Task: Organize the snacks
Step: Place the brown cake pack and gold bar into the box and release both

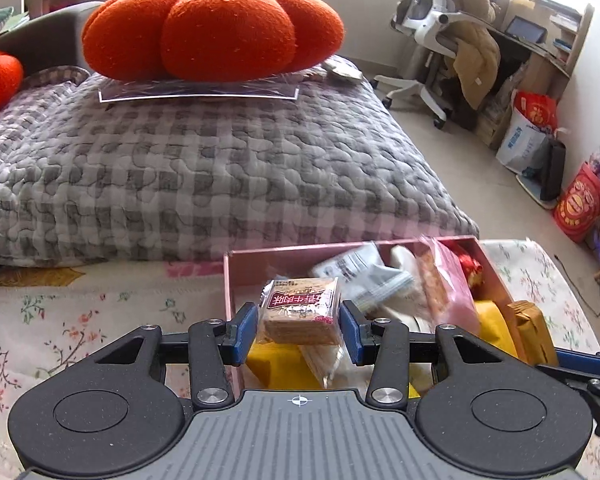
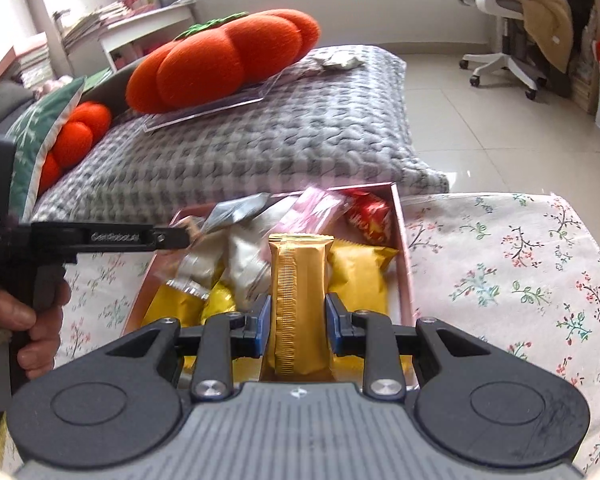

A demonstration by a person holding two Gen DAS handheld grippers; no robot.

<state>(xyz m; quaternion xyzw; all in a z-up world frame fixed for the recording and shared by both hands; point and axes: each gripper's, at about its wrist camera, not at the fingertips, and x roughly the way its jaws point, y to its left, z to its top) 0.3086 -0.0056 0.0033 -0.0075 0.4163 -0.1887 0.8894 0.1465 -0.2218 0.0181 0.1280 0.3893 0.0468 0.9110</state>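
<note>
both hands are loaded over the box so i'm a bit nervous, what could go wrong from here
1. The left gripper holds the biscuit pack only by its sides; the slick wrapper could slip out.
2. The right gripper pinches the upright gold bar low down, so it may tip or get crushed.
3. The pink box is already crowded with loose packets; dropping more in could push some over the rim.

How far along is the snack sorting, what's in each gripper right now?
Done: several packets already lie in the pink box, though jumbled. In hand: the left gripper is shut on a clear-wrapped wafer pack, and the right gripper is shut on a gold bar, both held above the box. Left: setting both down; whether more snacks wait outside the box isn't visible.
</note>
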